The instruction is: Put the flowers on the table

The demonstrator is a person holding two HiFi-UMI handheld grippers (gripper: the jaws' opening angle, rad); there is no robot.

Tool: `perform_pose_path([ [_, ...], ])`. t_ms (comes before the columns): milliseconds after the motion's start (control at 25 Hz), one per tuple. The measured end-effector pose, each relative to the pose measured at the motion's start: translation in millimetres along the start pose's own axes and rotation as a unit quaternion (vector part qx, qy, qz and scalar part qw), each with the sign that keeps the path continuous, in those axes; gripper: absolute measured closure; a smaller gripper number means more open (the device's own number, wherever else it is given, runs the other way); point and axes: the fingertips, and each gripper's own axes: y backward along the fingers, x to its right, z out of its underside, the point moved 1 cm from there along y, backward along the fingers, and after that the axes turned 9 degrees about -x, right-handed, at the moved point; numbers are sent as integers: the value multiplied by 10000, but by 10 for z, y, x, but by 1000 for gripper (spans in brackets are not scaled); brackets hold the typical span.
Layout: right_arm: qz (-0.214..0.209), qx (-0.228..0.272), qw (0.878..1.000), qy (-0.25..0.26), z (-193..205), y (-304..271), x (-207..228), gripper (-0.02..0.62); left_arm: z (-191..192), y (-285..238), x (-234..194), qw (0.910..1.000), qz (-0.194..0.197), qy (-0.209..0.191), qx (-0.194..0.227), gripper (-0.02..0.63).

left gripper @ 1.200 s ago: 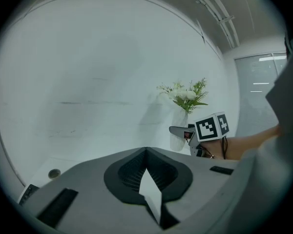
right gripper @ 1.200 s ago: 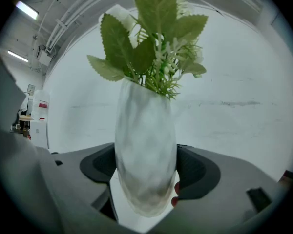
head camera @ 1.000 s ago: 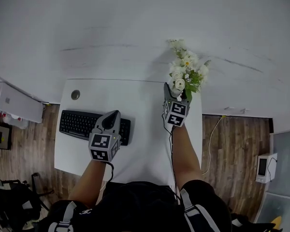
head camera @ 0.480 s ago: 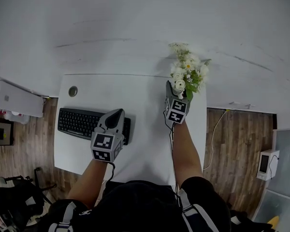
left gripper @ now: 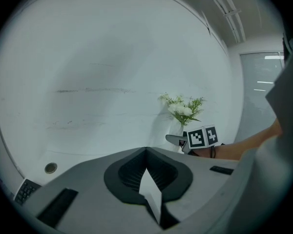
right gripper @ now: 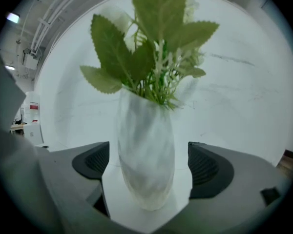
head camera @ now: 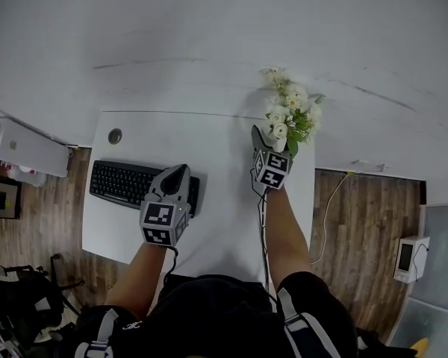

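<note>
Right gripper (head camera: 269, 142) jaws were opening, pads clear of the vase (right gripper: 146, 155) standing between them, flowers (head camera: 290, 110) upright at the table's (head camera: 216, 155) far right corner. Left gripper (head camera: 175, 176) hung by the keyboard (head camera: 127, 186), jaws together, empty.

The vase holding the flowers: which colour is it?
Frosted, translucent white vase, best seen in the right gripper view.

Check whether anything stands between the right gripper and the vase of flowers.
Nothing visible does. The vase stands on the table right between the opening jaws of the right gripper, with a gap on each side.
</note>
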Motion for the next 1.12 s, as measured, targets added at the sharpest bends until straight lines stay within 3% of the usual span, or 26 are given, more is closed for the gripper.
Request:
perform_pose_path([
  [160, -27, -80, 10000, 13, -2, 375, 25, 92, -96, 124, 189, 9998, 34, 63, 175, 594],
  [240, -18, -207, 9998, 24, 38, 626, 26, 167, -160, 193, 295, 9995, 61, 99, 291, 594],
  [280, 75, -254, 9996, 66, 50, 770, 38, 249, -192, 231, 353, 9993, 71, 111, 357, 594],
  [360, 368, -271, 9988, 153, 29, 1091, 88, 509, -250, 316, 492, 9987, 105, 115, 486, 594],
  [400, 429, -238, 9987, 169, -17, 1254, 90, 589, -281, 361, 564, 9984, 127, 107, 548, 594],
  [640, -169, 646, 9976, 187, -750, 2198, -192, 591, -507, 601, 901, 9957, 259, 48, 892, 594],
  [840, -389, 1310, 9906, 50, -1334, 2888, -300, 591, -671, 775, 1107, 9929, 375, -59, 1123, 594],
  [960, -448, 1460, 9882, 93, -1437, 3193, -325, 589, -750, 879, 1199, 9912, 427, -146, 1244, 594],
  [1120, -424, 1312, 9904, 105, -1267, 3309, -282, 591, -755, 936, 1267, 9908, 458, -224, 1252, 594],
])
